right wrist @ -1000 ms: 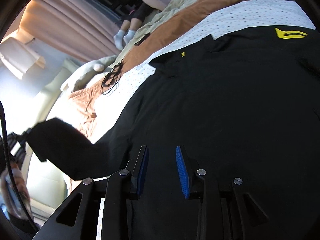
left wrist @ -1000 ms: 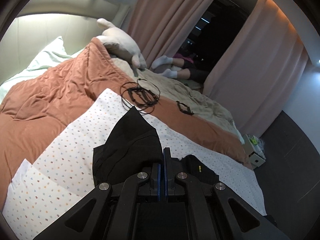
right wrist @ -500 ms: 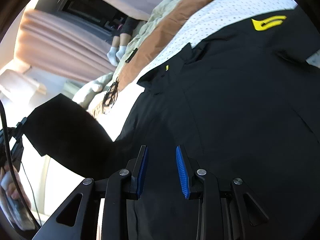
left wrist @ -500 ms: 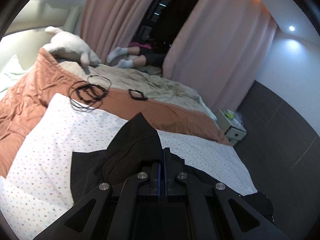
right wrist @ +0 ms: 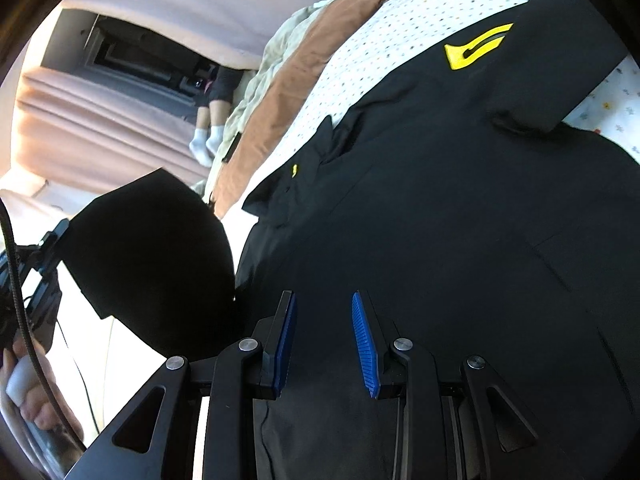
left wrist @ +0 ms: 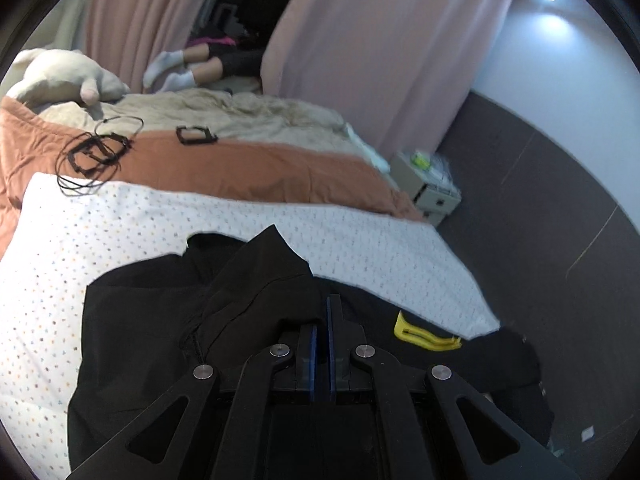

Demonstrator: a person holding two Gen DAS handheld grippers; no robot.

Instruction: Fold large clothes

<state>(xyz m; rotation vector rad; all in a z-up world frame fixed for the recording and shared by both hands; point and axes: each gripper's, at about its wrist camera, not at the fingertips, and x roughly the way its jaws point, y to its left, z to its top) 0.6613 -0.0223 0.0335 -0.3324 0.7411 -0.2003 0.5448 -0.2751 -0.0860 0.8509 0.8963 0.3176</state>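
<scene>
Left tongs [left wrist: 320, 320]: pressed together, pinching a fold of the black fabric jacket [left wrist: 248, 280].
Right tongs [right wrist: 324, 316]: spread, empty (above the jacket [right wrist: 460, 208]).
Jacket: spread on the white dotted bedsheet [left wrist: 100, 232].

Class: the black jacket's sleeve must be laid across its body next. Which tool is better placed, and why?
Left. The left tool is shut on the sleeve, lifted over the jacket. The right tool is open, holding nothing.

No readable text; only yellow emblem [right wrist: 476, 50] on black garment [right wrist: 460, 200], no letters legible.
</scene>
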